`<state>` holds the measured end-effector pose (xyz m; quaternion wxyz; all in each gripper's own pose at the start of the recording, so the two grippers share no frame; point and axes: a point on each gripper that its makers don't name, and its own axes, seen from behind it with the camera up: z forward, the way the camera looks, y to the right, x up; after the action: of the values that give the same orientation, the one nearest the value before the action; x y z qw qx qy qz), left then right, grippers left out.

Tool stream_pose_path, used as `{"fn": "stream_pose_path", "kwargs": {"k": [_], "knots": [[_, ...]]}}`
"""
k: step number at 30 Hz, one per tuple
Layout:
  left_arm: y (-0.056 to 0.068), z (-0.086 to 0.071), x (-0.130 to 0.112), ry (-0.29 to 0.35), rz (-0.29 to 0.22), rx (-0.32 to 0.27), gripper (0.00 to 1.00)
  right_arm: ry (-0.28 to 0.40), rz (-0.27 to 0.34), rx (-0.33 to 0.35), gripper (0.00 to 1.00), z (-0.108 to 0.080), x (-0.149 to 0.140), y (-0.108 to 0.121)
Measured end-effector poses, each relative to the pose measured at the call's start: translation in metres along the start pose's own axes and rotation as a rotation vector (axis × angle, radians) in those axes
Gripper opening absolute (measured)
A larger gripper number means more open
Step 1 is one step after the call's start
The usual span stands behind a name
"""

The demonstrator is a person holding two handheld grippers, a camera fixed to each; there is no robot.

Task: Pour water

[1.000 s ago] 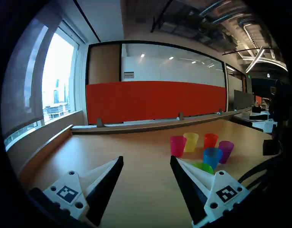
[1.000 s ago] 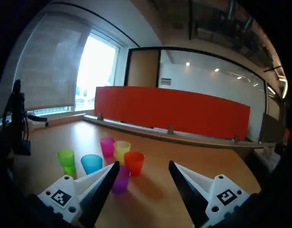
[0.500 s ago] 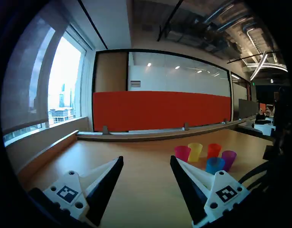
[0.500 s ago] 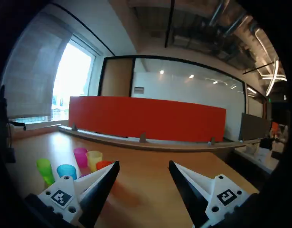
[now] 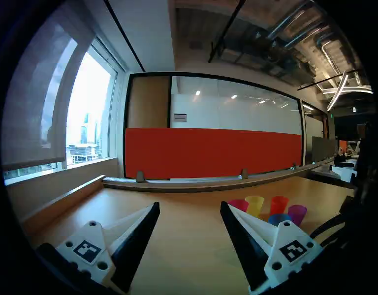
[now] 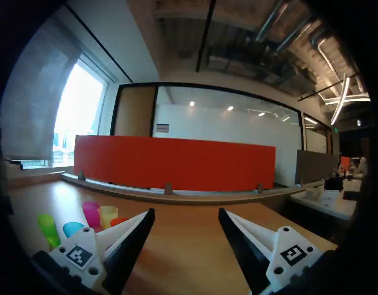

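Observation:
Several small coloured plastic cups stand together on a wooden table. In the left gripper view the pink cup, yellow cup, orange cup, purple cup and blue cup show just past the right finger of my left gripper, which is open and holds nothing. In the right gripper view a green cup, blue cup, pink cup, yellow cup and orange cup stand left of my right gripper, also open with nothing in it.
A red partition runs along the table's far edge, with a glass wall behind it. A bright window is on the left. Other desks stand off to the right. Dark cables hang at the right of the left gripper view.
Both views have tilted upward and lowered toward the table: the cups have slid down in each image and now sit partly behind the fingers. Both grippers stay open.

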<state>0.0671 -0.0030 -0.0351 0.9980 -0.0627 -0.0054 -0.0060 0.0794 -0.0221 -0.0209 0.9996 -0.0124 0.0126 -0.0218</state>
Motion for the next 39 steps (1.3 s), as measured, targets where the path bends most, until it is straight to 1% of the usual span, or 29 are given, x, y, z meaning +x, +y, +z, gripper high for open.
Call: {"fn": "stream_pose_path", "kwargs": {"k": [6, 11, 14, 17, 23, 27, 30, 35, 39], "knots": [[0.000, 0.001, 0.003, 0.013, 0.005, 0.004, 0.91, -0.006, 0.038, -0.018, 1.00, 0.000, 0.000, 0.008], [0.005, 0.002, 0.006, 0.024, -0.005, 0.000, 0.91, -0.004, 0.045, -0.025, 1.00, 0.001, 0.004, 0.012], [0.005, 0.002, 0.004, 0.032, -0.009, 0.006, 0.91, -0.014, 0.042, -0.032, 1.00, 0.003, 0.003, 0.015], [0.001, 0.003, 0.002, 0.034, -0.009, 0.021, 0.91, -0.031, 0.043, -0.029, 1.00, 0.004, -0.001, 0.016], [-0.009, 0.001, -0.002, 0.061, -0.024, 0.075, 0.91, -0.057, 0.066, -0.028, 1.00, 0.006, -0.004, 0.018], [-0.011, 0.002, -0.004, 0.067, -0.029, 0.093, 0.91, -0.066, 0.074, -0.025, 1.00, 0.008, -0.001, 0.016], [-0.008, 0.004, -0.007, 0.070, -0.018, 0.097, 0.91, -0.066, 0.073, -0.030, 1.00, 0.008, 0.002, 0.015], [0.000, 0.007, -0.018, 0.066, 0.025, 0.102, 0.91, -0.076, 0.062, -0.040, 1.00, 0.006, 0.002, 0.016], [-0.002, 0.010, -0.023, 0.068, 0.045, 0.121, 0.91, -0.084, 0.044, -0.050, 1.00, 0.005, 0.002, 0.016]]}}
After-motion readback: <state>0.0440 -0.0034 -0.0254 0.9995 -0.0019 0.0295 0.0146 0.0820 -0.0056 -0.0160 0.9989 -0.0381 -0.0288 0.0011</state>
